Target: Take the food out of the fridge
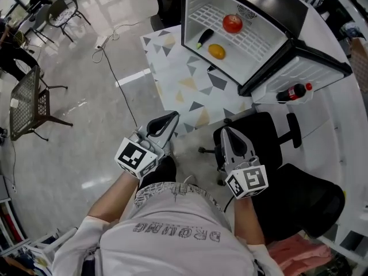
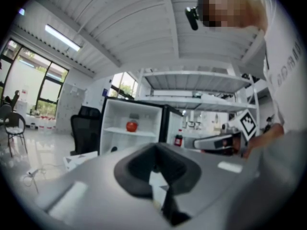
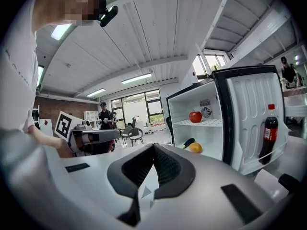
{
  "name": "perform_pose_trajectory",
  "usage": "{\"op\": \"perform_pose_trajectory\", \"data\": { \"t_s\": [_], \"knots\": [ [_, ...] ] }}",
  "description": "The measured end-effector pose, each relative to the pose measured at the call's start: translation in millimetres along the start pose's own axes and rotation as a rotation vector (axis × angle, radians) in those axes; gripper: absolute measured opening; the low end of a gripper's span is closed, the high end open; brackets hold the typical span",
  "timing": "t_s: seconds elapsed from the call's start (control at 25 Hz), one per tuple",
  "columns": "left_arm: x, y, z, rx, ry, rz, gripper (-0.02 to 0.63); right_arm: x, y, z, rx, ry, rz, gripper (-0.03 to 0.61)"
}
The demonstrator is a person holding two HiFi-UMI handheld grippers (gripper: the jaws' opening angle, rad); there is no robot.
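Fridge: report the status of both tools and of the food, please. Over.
Left tool shut, empty; right tool shut, empty. Fridge door open; red fruit, orange and dark vegetable inside, untouched. Black chair close beside right tool.

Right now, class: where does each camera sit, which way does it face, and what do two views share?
Head view: on the person's head, facing steeply down at mat and open fridge; shows shirt, left gripper, right gripper.
Left gripper view: on that gripper, facing along its shut jaws toward the fridge; right gripper at right.
Right gripper view: on that gripper, facing along its shut jaws toward the fridge; left gripper at left.
Shared: both gripper views show the red fruit in the fridge.
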State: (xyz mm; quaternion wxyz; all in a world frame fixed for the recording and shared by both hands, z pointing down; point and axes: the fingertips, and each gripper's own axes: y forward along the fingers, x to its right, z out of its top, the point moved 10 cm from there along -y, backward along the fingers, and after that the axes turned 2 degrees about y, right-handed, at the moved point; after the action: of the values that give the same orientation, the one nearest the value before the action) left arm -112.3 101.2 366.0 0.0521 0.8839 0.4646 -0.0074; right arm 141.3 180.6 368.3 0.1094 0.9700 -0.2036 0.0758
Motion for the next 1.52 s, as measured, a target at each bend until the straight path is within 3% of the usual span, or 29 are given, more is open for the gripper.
{"op": "perform_pose_trajectory", "data": {
  "t_s": [0.92, 1.52],
  "knots": [
    [-167.4, 65.1, 7.4, -0.03, -0.036, -0.121, 0.008, 10.3, 154.8, 32.3, -0.045, 0.025, -0.123, 0.0],
    [-223.4, 93.4, 18.6, -0.014, -0.014, -0.155, 0.008, 25.3, 208.7, 50.0, -0.011, 0.016, -0.185, 0.0]
  ]
}}
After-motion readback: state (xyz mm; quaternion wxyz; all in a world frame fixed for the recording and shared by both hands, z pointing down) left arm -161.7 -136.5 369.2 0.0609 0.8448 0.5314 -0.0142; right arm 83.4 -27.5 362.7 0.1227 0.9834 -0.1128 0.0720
